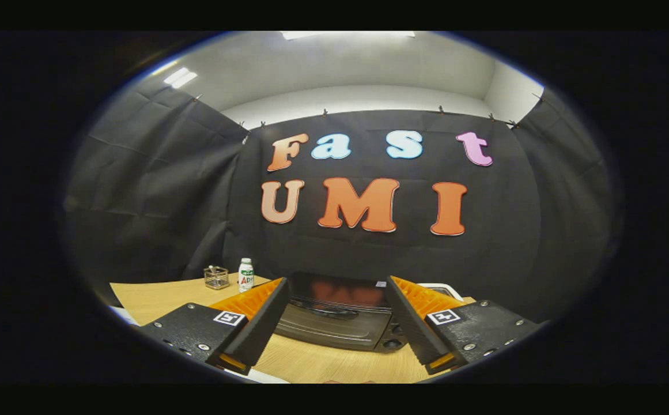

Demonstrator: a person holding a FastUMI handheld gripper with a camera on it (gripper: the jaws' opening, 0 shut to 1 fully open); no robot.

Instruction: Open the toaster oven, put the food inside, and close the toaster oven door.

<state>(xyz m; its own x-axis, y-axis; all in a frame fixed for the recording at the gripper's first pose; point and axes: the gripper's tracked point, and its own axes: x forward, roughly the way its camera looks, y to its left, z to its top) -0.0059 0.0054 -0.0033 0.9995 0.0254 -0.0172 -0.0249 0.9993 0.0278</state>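
Gripper: the gripper (334,300) is held above the near part of the table, its two fingers spread wide apart and grasping nothing; the gap between them is empty air with the toaster oven seen through it.
Fingers: the left finger (256,323) and the right finger (412,320) slant outward from each other toward their tips; each carries a small square marker on its base block.
Toaster oven: the toaster oven (334,320) stands on the table just ahead of the fingers and squarely between them, low and dark, with a shiny top that mirrors the wall behind it.
Door: the oven's door (325,328) faces the gripper and is shut, with a long dark handle (325,310) running across its upper part.
Knobs: round knobs (393,340) sit at the right end of the oven's front, partly hidden by the right finger.
Table: the wooden table (155,297) has a light grain and reaches from under the fingers back to the black cloth wall.
Bottle: a small white bottle (245,274) with a green label stands upright on the far left part of the table, well apart from the oven.
Glass box: a small clear box (216,277) stands just beside the bottle, on its left.
White object: a white edge (443,288) shows behind the right finger, beside the oven; what it is cannot be told.
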